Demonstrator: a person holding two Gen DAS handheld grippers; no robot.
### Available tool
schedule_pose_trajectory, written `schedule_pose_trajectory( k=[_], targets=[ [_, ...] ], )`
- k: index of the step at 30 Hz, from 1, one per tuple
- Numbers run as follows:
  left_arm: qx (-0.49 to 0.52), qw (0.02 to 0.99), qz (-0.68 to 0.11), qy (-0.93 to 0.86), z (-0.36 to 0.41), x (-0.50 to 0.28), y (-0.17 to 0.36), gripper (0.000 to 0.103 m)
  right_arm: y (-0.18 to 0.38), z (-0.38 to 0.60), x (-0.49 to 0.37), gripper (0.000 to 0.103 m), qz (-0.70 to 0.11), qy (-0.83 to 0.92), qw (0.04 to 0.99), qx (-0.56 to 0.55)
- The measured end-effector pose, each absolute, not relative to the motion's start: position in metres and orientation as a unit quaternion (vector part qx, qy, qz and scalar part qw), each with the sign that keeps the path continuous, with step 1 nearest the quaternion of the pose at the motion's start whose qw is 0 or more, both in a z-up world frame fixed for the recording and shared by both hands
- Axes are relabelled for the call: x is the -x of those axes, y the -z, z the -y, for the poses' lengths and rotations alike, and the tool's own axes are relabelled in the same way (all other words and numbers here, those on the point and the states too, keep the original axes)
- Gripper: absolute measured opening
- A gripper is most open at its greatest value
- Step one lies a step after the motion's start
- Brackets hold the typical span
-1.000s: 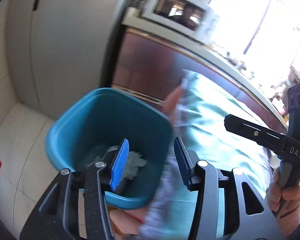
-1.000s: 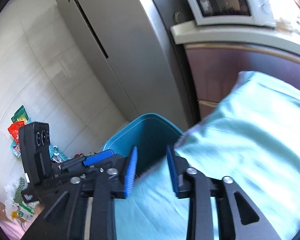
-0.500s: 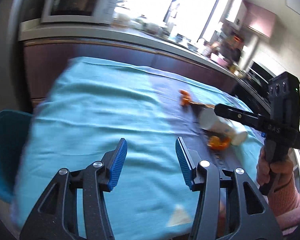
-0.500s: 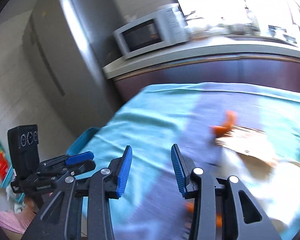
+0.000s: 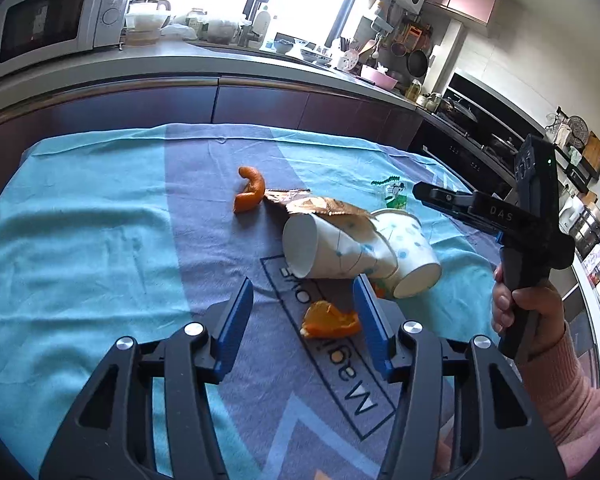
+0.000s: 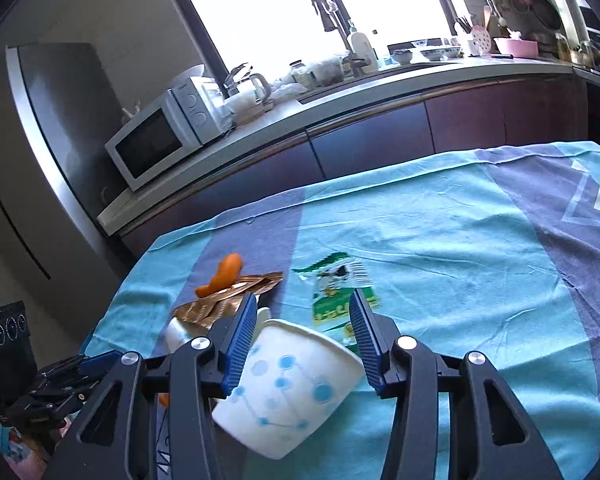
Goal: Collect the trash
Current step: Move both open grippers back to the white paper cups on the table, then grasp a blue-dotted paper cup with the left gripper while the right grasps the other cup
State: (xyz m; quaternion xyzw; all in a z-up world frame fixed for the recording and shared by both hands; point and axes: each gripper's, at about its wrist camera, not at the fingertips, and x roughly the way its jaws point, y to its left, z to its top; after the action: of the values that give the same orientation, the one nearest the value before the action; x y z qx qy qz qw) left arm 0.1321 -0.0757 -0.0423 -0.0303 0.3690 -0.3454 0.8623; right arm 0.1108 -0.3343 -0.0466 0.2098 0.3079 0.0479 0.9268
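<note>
1. My left gripper (image 5: 302, 322) has just been opening; nothing is between its jaws yet, and it hangs over the near peel (image 5: 330, 320).
2. My right gripper (image 6: 302, 340) has also been widening; it straddles the right cup (image 6: 288, 384) without gripping.
3. The foil wrapper (image 5: 320, 206) drapes over the left cup (image 5: 328, 250), hampering a clean lift.
4. The far peel (image 5: 250, 194) and green packet (image 6: 340, 300) lie apart on the cloth (image 5: 80, 240).

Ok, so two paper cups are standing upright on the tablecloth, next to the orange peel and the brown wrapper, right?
Not quite: both paper cups are lying on their sides, not upright, as the left wrist view shows. The rest holds: they sit on the tablecloth beside the orange peel and the brown wrapper.
</note>
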Motion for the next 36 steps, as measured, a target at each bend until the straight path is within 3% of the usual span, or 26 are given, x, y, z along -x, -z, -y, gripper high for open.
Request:
schedule_pose_trajectory(
  k=[15,28,36],
  targets=[
    [0.02,0.837,-0.413,0.359,0.133,-0.171,0.052,0.054,0.068,0.35,-0.091,0.051,-0.32,-0.081,0.911,-0.248],
    [0.042,0.825,-0.429,0.366,0.133,-0.175,0.064,0.022,0.074,0.336,-0.1,0.053,-0.331,-0.148,0.898,-0.25],
    [0.041,0.836,-0.415,0.357,0.115,-0.166,0.058,0.013,0.071,0.324,-0.08,0.042,-0.341,-0.167,0.898,-0.222]
  ],
)
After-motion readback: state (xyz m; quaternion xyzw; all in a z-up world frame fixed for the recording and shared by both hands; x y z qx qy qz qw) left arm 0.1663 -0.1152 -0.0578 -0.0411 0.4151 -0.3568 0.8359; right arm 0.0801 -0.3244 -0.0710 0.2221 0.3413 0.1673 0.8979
